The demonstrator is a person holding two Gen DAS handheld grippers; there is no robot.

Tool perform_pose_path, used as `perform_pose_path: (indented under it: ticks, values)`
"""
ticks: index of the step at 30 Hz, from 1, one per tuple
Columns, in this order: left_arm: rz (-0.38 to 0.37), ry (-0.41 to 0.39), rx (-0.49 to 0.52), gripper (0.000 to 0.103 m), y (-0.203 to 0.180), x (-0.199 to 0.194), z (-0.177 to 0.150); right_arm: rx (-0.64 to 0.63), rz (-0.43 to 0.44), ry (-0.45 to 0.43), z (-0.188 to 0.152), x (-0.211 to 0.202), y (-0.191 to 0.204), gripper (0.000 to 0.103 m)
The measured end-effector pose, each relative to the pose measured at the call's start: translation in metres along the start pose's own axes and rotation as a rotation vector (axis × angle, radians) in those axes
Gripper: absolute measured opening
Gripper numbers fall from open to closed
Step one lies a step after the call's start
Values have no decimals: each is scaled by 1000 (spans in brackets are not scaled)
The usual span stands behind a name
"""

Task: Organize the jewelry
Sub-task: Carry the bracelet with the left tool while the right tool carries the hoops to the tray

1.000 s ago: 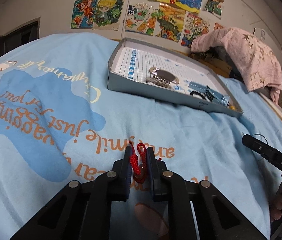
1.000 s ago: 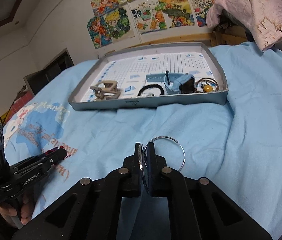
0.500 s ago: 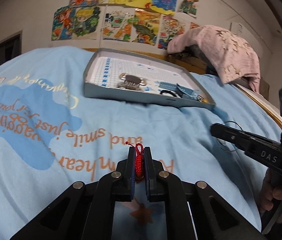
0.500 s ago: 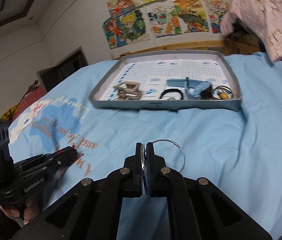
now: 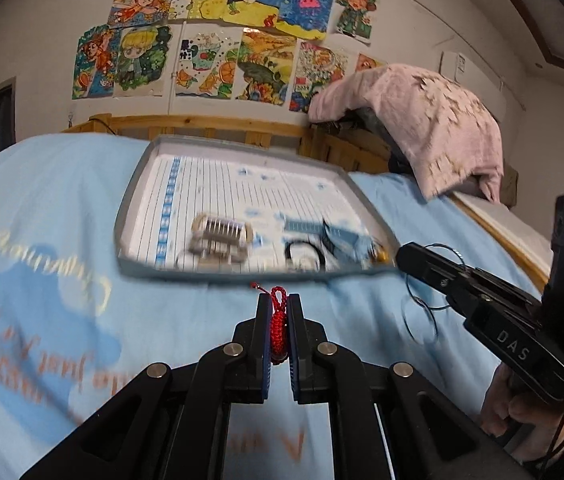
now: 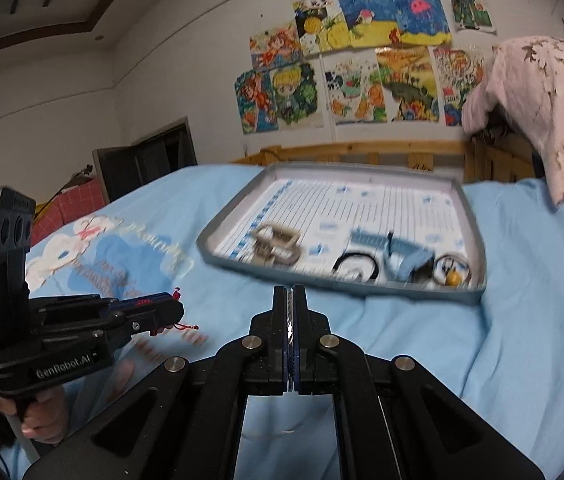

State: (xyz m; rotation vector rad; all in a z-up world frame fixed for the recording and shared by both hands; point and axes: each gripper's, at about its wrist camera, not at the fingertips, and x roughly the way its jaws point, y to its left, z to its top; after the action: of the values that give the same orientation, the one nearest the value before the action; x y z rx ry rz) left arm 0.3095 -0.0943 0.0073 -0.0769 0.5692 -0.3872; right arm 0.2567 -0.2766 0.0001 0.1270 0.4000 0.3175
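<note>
Left gripper [image 5: 277, 322] fingers grip the red braided cord [image 5: 277, 320]; right gripper [image 6: 294, 320] fingers clench the thin wire bangle [image 5: 422, 312]. Both have lifted off the bed [image 5: 61, 200] and closed on the tray [image 5: 374, 216] at twelve o'clock, so drop-off looks imminent.

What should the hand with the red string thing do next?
Probably carry it forward over the gray tray's near rim. The left gripper is shut on the red braided cord, and the tray holding the other jewelry sits just ahead on the blue bedspread.
</note>
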Motion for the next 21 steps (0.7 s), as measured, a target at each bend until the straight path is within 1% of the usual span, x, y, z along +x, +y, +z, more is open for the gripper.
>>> perform_pose_path:
  ticks: [5, 10, 13, 17, 21]
  values:
    - [24, -15, -13, 7, -7, 42, 36, 26, -24, -88, 39, 15, -23, 2]
    - [18, -17, -19, 7, -18, 81, 55, 53, -67, -137, 65, 35, -51, 2]
    - [27, 3, -14, 7, -22, 106, 58, 92, -94, -133, 72, 51, -74, 2]
    - [44, 42, -3, 7, -22, 131, 56, 141, -112, -98, 74, 79, -101, 2]
    - [48, 82, -28, 7, -16, 147, 53, 177, -95, -47, 68, 104, -117, 2]
